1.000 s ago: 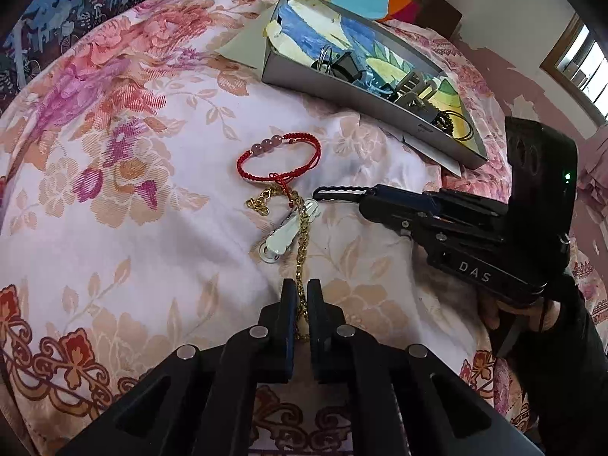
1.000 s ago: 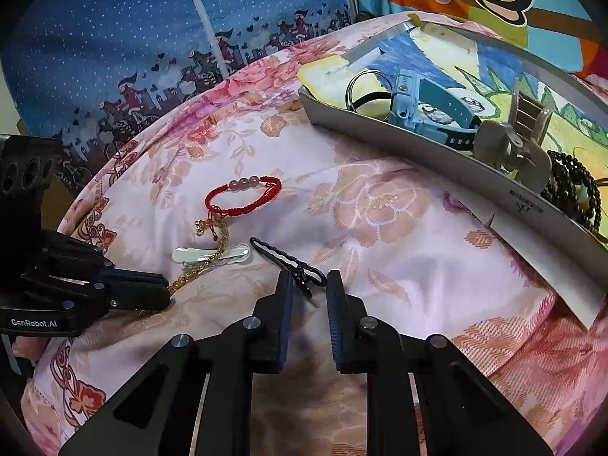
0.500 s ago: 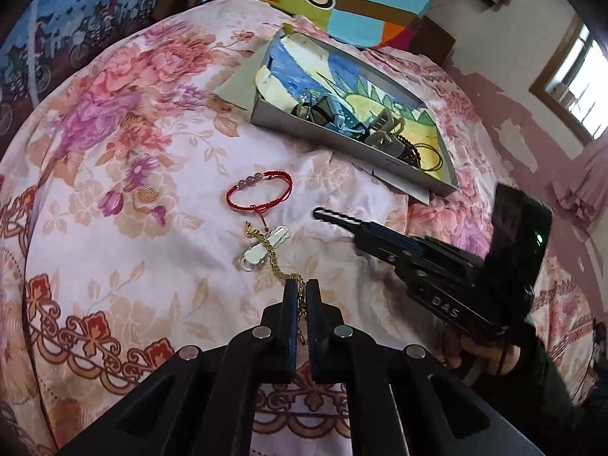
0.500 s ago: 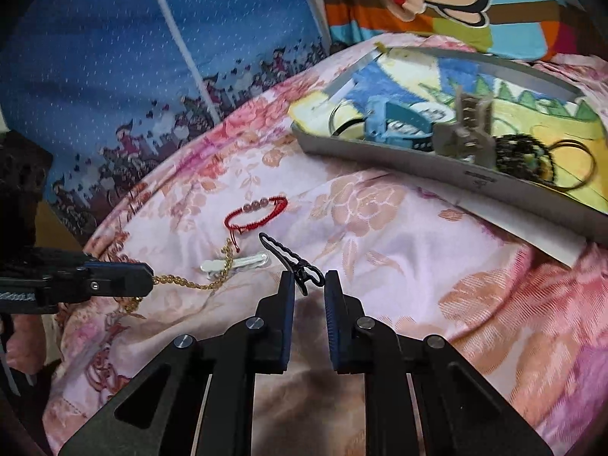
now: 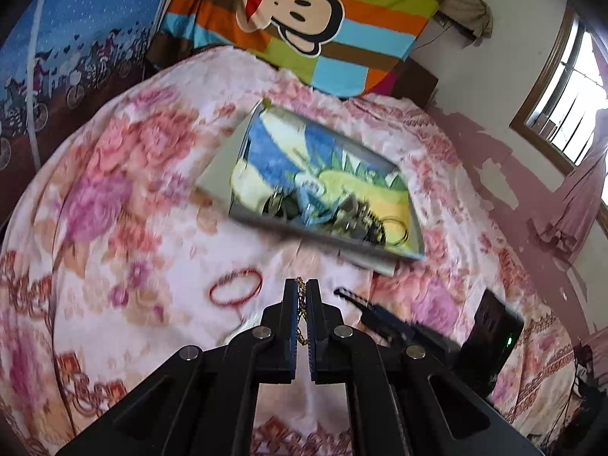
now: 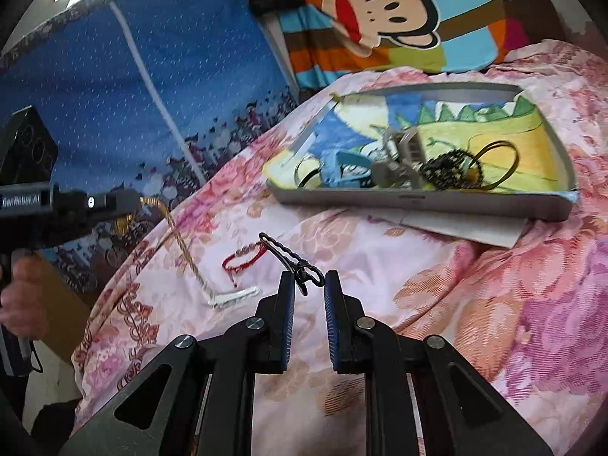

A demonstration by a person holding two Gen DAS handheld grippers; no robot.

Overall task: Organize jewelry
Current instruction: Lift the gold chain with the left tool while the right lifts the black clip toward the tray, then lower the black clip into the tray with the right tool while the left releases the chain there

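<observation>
While left tongs (image 5: pixel 301 292) pinch the gold chain (image 6: pixel 182 245) | it slants down-right to the bed (image 6: pixel 437 285) | right tongs (image 6: pixel 307 288) pinch black clip (image 6: pixel 290 256).

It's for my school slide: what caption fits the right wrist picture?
Left gripper lifts a gold chain off the floral bedspread; right gripper holds a black clip.

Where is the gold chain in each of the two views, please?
Left wrist: the gold chain is at lower centre, pinched between the left gripper jaws.
Right wrist: the chain hangs at left, running from that gripper down to a white clip on the bedspread.
Shared landmark: the red bracelet.
</observation>
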